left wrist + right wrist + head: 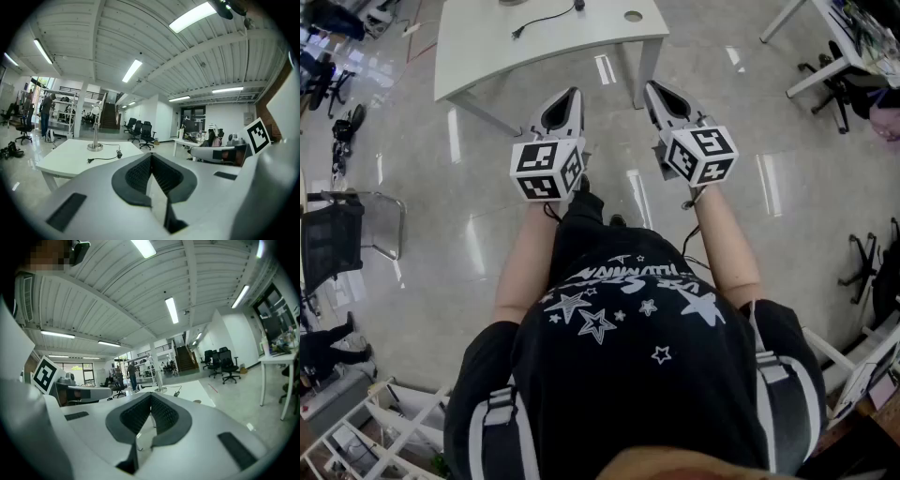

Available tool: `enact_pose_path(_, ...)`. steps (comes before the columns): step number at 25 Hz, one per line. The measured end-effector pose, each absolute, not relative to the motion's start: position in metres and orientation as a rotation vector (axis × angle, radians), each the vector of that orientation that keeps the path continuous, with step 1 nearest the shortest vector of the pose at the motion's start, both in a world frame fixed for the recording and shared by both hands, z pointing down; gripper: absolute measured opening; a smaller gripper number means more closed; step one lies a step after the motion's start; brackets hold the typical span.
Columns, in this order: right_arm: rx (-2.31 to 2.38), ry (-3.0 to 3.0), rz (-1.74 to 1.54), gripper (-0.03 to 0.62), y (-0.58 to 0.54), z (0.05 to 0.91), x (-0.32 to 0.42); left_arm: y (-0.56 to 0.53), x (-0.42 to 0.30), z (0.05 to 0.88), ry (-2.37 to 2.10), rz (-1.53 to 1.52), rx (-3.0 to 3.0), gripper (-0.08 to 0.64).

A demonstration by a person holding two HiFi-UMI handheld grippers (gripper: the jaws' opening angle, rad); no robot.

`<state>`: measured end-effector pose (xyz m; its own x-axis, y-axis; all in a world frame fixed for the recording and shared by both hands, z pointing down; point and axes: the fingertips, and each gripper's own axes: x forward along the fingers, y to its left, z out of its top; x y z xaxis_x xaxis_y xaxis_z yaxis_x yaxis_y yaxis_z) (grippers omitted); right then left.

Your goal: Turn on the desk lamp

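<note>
Looking down past my operator's black star-printed shirt (628, 319), I see the left forearm (523, 262) and the right forearm (731, 244) stretched forward, elbows close to the body. Each wrist disappears behind a marker cube (548, 169). The left tool (573, 93) and the right tool (649, 86) hang side by side above the polished floor (469, 234). Their noses angle slightly toward each other and point at the near edge of the white tabletop (487, 47), which neither touches.

In the left gripper view, the left tool's jaws are pressed together at the tips with nothing between them. The right gripper view shows the right tool in the same state, pinched closed and empty. Each of these views also catches the neighbouring tool off to one side.

Farther out, a black cable (104, 158) lies loose on the tabletop, its plug unconnected and resting toward the near side. The desk lamp (95, 133) stands upright on its round base near the far side of the tabletop, well apart from both tools. I cannot tell whether it is lit.

Beyond the tabletop are several black office chairs (147, 133), and a person (46, 112) stands by shelving at the far left.
</note>
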<state>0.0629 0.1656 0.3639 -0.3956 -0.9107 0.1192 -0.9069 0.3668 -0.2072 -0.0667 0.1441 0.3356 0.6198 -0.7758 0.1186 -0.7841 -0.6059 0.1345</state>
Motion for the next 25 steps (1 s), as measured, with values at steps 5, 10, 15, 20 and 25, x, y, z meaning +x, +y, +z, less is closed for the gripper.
enact_pose_path(5,-1.678,2.572,-0.406,0.005,0.157,0.365,0.059,0.135,-0.068,0.338,-1.288,0.079,2.670,0.008)
enact_pose_path(10,-1.736,2.554,-0.381,0.005,0.136,0.366,0.067,0.112,-0.062,0.339,-1.273,0.063,2.671,0.009)
enact_pose_path(15,-1.770,2.517,-0.403,0.005,0.113,0.370,0.082,0.082,-0.055,0.344,-1.256,0.066,2.666,0.009)
enact_pose_path(20,-1.795,2.500,-0.420,0.005,0.071,0.371,0.087,0.040,-0.052,0.353,-1.240,0.080,2.649,0.009)
enact_pose_path(25,-1.812,2.496,-0.442,0.005,0.022,0.373,0.096,-0.010,-0.042,0.355,-1.224,0.081,2.645,0.009)
